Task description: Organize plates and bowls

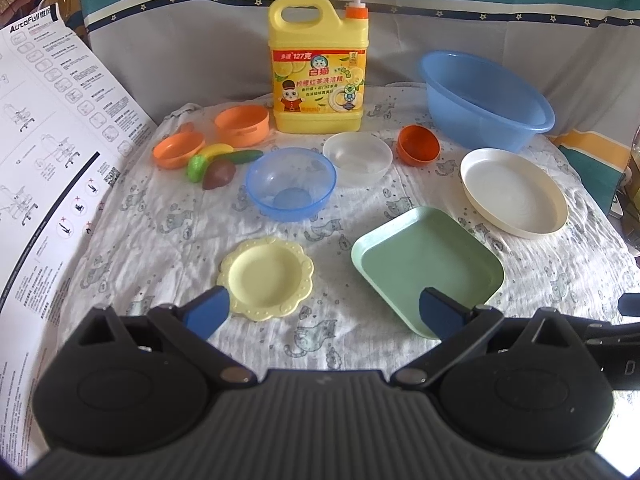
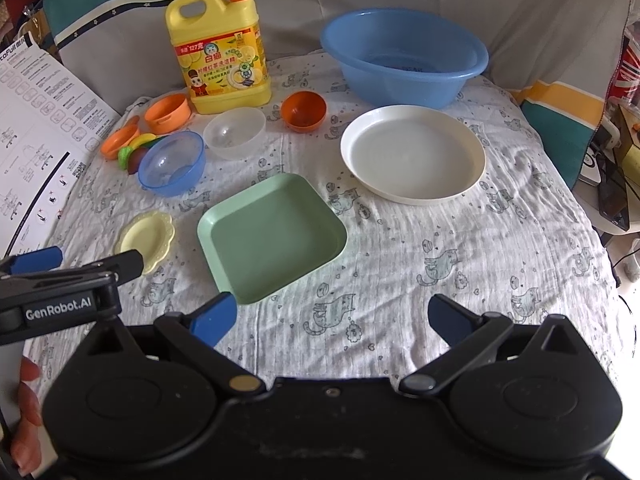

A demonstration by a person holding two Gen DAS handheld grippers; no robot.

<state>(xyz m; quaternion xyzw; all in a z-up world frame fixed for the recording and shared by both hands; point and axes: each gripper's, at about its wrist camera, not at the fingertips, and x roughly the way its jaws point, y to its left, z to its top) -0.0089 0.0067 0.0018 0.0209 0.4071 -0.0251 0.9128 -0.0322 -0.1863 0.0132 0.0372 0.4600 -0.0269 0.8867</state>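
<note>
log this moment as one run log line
stage: start | left gripper: open, empty | right gripper: open, empty | green square plate: untouched | white round plate: untouched

A white cloth (image 2: 400, 248) printed with small grey cats covers the table. Near sit a pale yellow scalloped plate (image 1: 266, 278) and a mint green square plate (image 1: 428, 266); right, a cream round plate (image 1: 514, 192). Farther: a translucent blue bowl (image 1: 291, 184), a clear bowl (image 1: 357, 158), an orange bowl (image 1: 418, 145), a blue basin (image 1: 486, 100) and a yellow, orange-capped detergent bottle (image 1: 318, 64).
</note>
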